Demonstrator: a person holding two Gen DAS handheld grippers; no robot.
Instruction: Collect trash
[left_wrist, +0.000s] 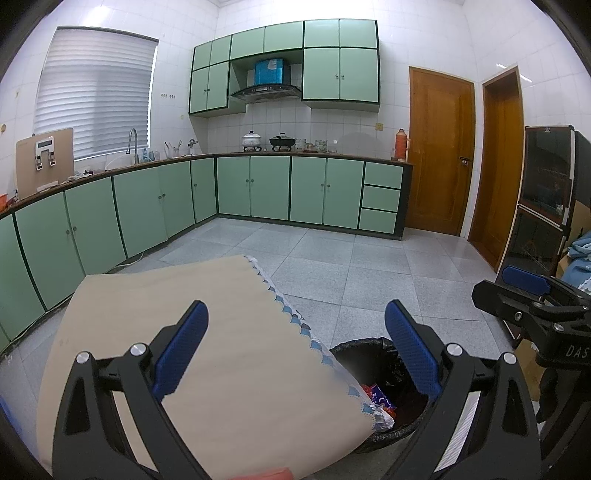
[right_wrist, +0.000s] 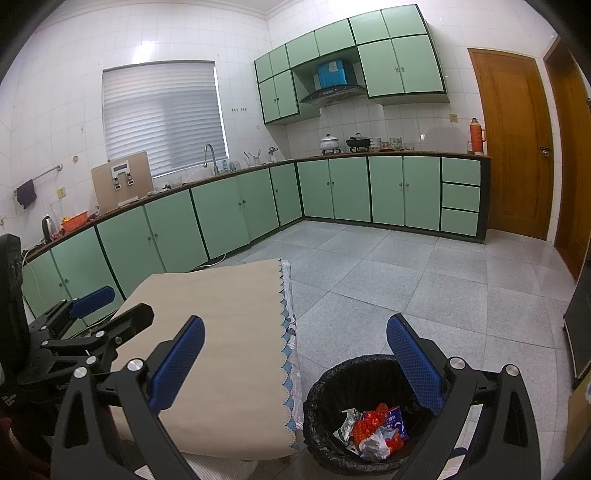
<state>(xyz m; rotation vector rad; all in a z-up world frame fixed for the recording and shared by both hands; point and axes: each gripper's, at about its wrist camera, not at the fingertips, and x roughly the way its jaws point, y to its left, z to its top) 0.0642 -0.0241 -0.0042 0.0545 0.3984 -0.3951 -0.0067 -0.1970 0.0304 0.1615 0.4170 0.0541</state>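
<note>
- Left wrist view: my left gripper (left_wrist: 295, 347) has its jaws spread wide with nothing between the blue pads (left_wrist: 181, 350); it hangs over the near edge of the table (left_wrist: 166, 302), partly above the bin
- Table carries a beige cloth (left_wrist: 221, 332) with a blue scalloped trim (left_wrist: 295, 317) along its right edge; I see no litter on the part of the cloth that shows
- Trash bin (left_wrist: 373, 354) stands on the floor just beside the table's right edge; black liner; the cloth edge hides part of its mouth from this camera
- Right wrist view: my right gripper (right_wrist: 295, 362) is also wide open and holding nothing; it hovers above the gap between table and bin (right_wrist: 332, 387)
- Trash (right_wrist: 373, 428) lies at the bottom of the bin: red and blue wrappers plus crumpled white paper; I cannot tell the exact count
- Each gripper shows in the other camera: right one (left_wrist: 532, 295) at the right edge of the left view, left one (right_wrist: 99, 310) at the left edge of the right view; well apart, not touching
- Background: green cabinets (right_wrist: 229, 210) along two walls; grey tiled floor (right_wrist: 406, 280); wooden door (right_wrist: 513, 140) at right
</note>
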